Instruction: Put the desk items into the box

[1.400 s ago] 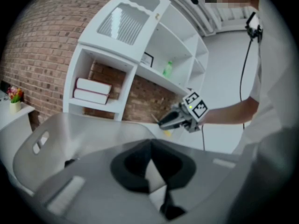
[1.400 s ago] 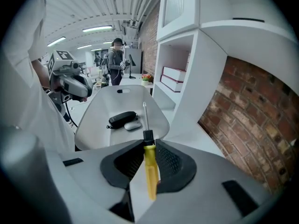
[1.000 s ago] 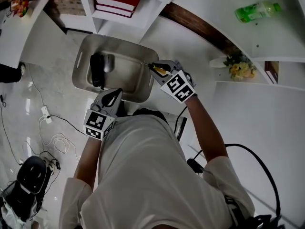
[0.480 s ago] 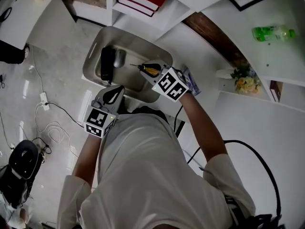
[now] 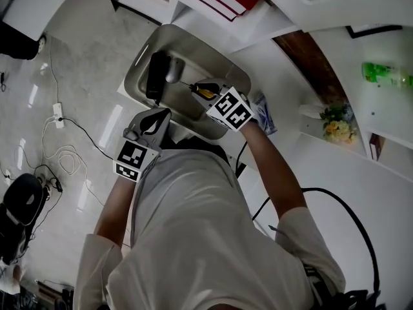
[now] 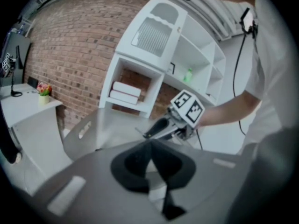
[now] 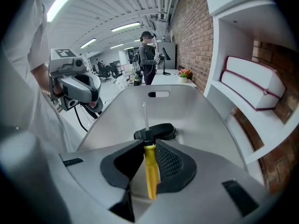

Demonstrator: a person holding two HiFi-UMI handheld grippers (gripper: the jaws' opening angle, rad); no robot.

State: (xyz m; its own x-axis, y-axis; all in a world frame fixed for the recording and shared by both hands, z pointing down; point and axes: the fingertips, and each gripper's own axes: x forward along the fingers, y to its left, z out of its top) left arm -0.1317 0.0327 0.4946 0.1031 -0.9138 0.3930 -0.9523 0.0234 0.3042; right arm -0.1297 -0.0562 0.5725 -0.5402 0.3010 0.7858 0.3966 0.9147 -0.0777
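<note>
Lower over the grey rectangular box (image 5: 227, 68) sank the right gripper (image 5: 199, 90), pinching a yellow-handled screwdriver (image 7: 150, 171), while the left gripper (image 6: 151, 145) stayed pressed together, empty.

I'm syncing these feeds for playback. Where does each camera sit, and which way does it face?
Head view: on the head, facing steeply down at the box; shirt, left gripper and right gripper show.
Left gripper view: on the left gripper, facing along its shut jaws to the box; right arm shows.
Right gripper view: on the right gripper, facing into the box past the held screwdriver; shirt shows.
Shared: both gripper views show the box and the other gripper.
</note>
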